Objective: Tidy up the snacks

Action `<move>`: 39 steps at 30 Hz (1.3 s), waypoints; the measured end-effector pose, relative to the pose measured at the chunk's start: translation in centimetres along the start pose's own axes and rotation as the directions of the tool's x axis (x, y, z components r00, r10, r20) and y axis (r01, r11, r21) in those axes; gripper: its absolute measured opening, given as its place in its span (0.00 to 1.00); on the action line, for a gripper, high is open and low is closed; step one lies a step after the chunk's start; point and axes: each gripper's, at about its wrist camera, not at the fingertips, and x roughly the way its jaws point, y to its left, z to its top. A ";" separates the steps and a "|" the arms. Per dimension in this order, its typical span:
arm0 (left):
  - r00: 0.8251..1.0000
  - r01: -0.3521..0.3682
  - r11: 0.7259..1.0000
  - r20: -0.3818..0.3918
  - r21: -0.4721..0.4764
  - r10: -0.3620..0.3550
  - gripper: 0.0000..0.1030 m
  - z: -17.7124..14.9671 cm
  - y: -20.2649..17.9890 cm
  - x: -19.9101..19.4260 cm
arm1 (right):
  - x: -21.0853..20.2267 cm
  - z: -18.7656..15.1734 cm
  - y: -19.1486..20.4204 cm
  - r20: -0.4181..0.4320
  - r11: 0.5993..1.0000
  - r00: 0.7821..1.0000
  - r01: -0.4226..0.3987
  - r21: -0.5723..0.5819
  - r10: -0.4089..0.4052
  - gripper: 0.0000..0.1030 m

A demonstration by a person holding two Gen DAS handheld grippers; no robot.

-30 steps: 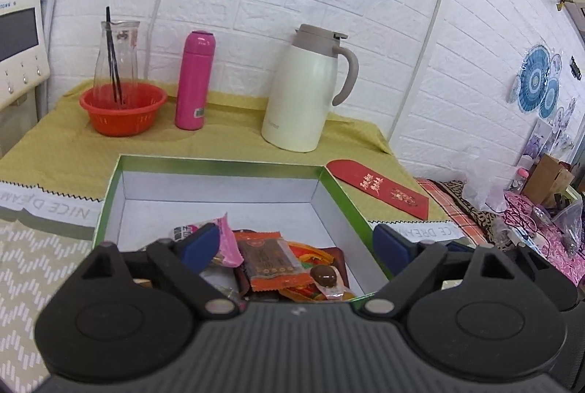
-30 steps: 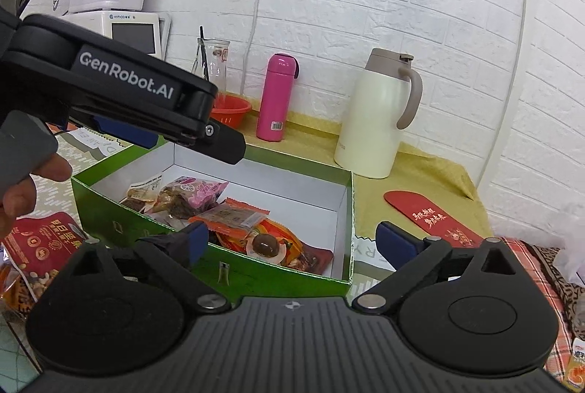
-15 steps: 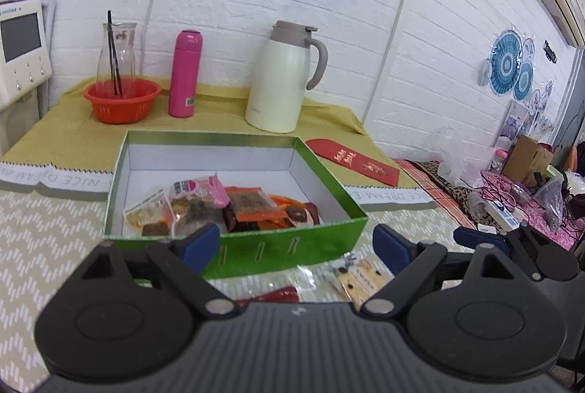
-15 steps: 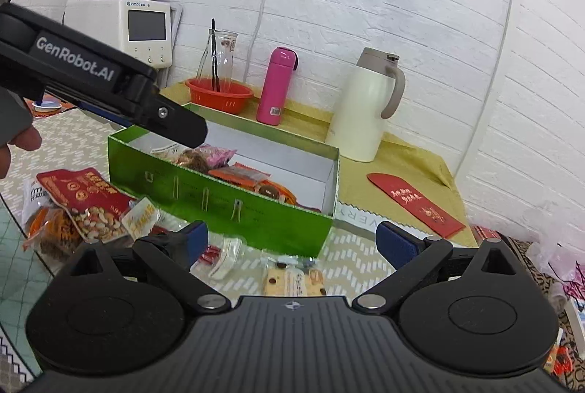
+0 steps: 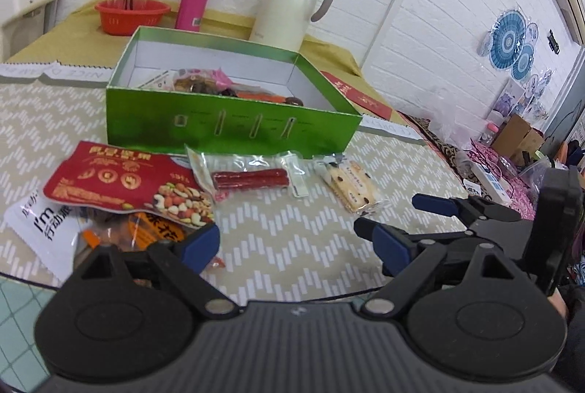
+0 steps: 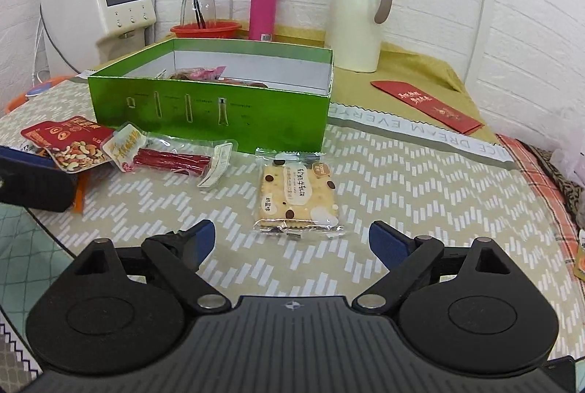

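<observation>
Right wrist view: right gripper (image 6: 291, 244) spread wide, empty, just short of the clear-wrapped square cracker packet (image 6: 297, 194) lying in front of the open green cardboard box (image 6: 208, 109). Descend squarely, pinch the packet's edges, lift clear of the box wall. Left gripper (image 5: 296, 245) likewise released. Loose items counted: one cracker packet, one red sausage pack (image 6: 172, 159), one red nut pouch (image 6: 69, 140)
</observation>
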 end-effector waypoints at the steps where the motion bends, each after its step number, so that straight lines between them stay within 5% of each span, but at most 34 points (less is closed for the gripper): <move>1: 1.000 0.001 1.000 0.003 0.004 -0.001 0.87 0.0 0.1 -0.2 | 0.5 0.1 -0.1 -0.001 1.000 1.000 -0.004 0.011 0.004 1.00; 11: 0.999 0.034 0.999 -0.019 0.000 -0.034 0.87 0.0 0.4 -0.5 | 3.0 0.8 -0.5 -0.047 0.998 0.999 -0.015 0.065 0.018 1.00; 23: 0.989 0.084 0.995 -0.126 0.051 -0.078 0.87 -1.7 -0.9 0.8 | -4.5 -3.8 3.1 -0.052 0.944 0.955 -0.296 -0.147 0.292 1.00; 28: 0.974 0.152 0.986 -0.178 0.063 -0.139 0.87 -2.2 -1.4 2.1 | -6.5 -4.9 3.4 -0.035 0.946 0.963 -0.269 -0.184 0.267 1.00; 34: 0.960 0.193 0.978 -0.220 0.082 -0.171 0.84 -2.0 -2.0 4.0 | -8.0 -6.2 3.3 -0.008 0.979 0.984 -0.176 -0.100 0.176 1.00; 39: 0.941 0.252 0.965 -0.253 0.077 -0.226 0.63 -1.4 -2.5 5.2 | -8.9 -6.9 3.3 -0.024 0.992 0.992 -0.123 0.014 0.124 1.00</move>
